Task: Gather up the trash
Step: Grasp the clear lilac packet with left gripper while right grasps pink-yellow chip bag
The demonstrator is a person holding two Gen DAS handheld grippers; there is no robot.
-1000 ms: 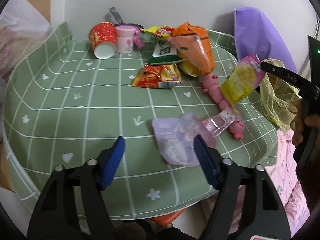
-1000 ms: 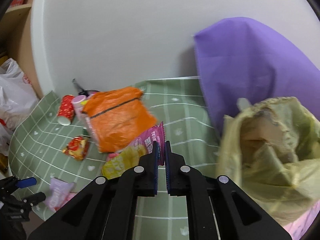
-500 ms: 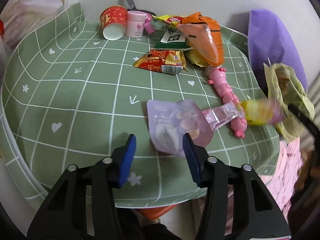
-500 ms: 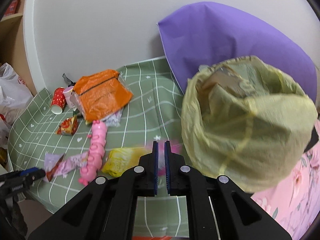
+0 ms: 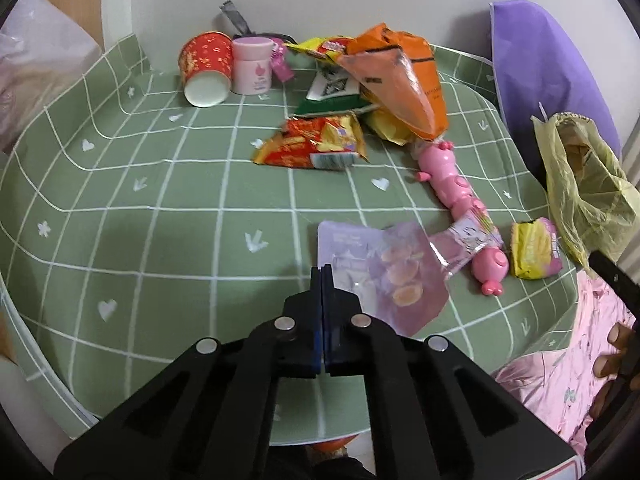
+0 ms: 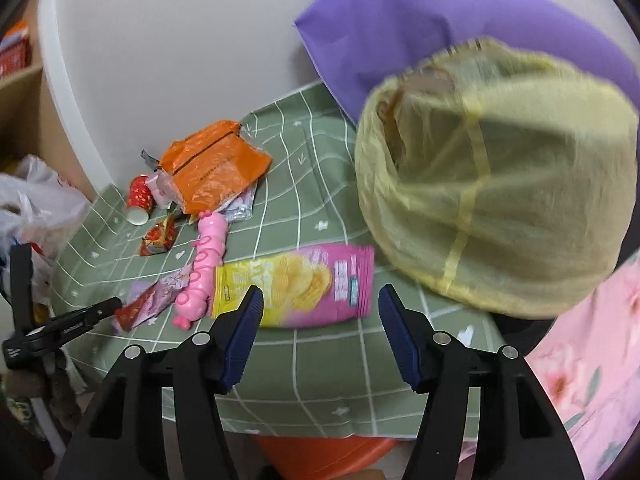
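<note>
Pink-and-yellow crinkled chip bag (image 6: 296,290) flat on green checked table (image 6: 320,364), beside pink toy (image 6: 204,264) and yellow sack (image 6: 492,184), lying just ahead of right claw (image 6: 320,312) opening with nothing between; left claw (image 5: 322,276) together, tips over lilac pouch (image 5: 384,272).

— Where does everything sit from your side?

— The pouch (image 5: 384,272) lies on the table (image 5: 160,208) just before my left gripper (image 5: 322,280). Right of it lies the toy (image 5: 456,196), then the chip packet (image 6: 296,284), then the bag (image 6: 496,176) at the edge.

— And at the back?

— The cup (image 5: 206,68) and jar (image 5: 252,66), left of the heap of wrappers (image 5: 360,92).
</note>
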